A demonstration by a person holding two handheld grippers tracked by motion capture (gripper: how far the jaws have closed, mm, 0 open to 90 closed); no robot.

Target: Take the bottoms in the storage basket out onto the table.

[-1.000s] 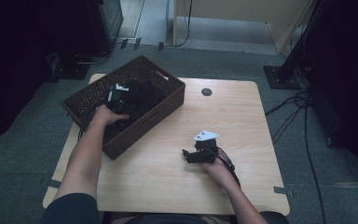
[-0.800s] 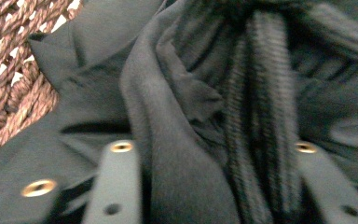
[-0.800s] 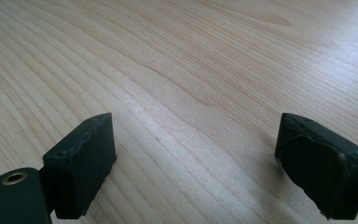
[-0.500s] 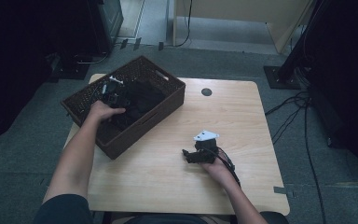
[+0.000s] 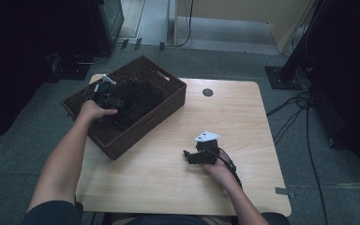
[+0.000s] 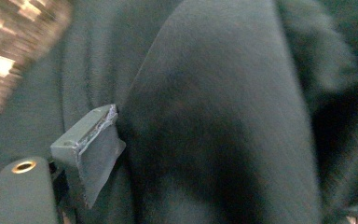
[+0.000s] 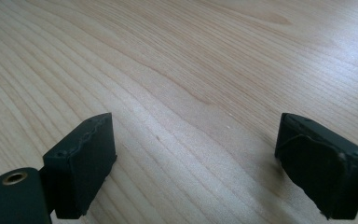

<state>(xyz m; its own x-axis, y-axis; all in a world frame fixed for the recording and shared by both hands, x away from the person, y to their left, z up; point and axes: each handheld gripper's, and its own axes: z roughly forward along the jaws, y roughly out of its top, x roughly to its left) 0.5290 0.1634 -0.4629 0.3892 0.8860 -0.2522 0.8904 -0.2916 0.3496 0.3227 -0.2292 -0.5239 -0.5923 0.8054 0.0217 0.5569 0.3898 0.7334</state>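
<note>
In the high view, one brown woven basket (image 5: 168, 101) is seen on the left part of the tabletop (image 5: 243, 112), with one heap of black cloth (image 5: 138, 98) lying inside it. The left hand-held gripper (image 5: 104, 93) is reached into the basket and pressed against the near left side of that cloth. The right hand-held gripper (image 5: 201, 153) is rested on the bare wood, well apart from the basket. Two forearms and two grippers are counted, and one small dark round hole (image 5: 207, 92) is noted in the tabletop beyond the basket.

In the left gripper view, the black cloth (image 6: 223, 116) is pushed right up against the camera, and a strip of basket weave (image 6: 9, 42) is seen at the upper left. One finger (image 6: 91, 149) is visible, with a fold of cloth lying against its inner face; the other is buried, so it cannot be told how far the jaws are spread or whether the cloth is pinched. For the grab to be done well, a thick fold should probably be gathered between both jaws before they are closed, and the lift should be taken straight up so that the cloth is not dragged on the basket wall.

In the right gripper view, the right hand-held gripper (image 7: 205, 172) is held wide apart and empty just above the tabletop (image 7: 191, 60).
</note>
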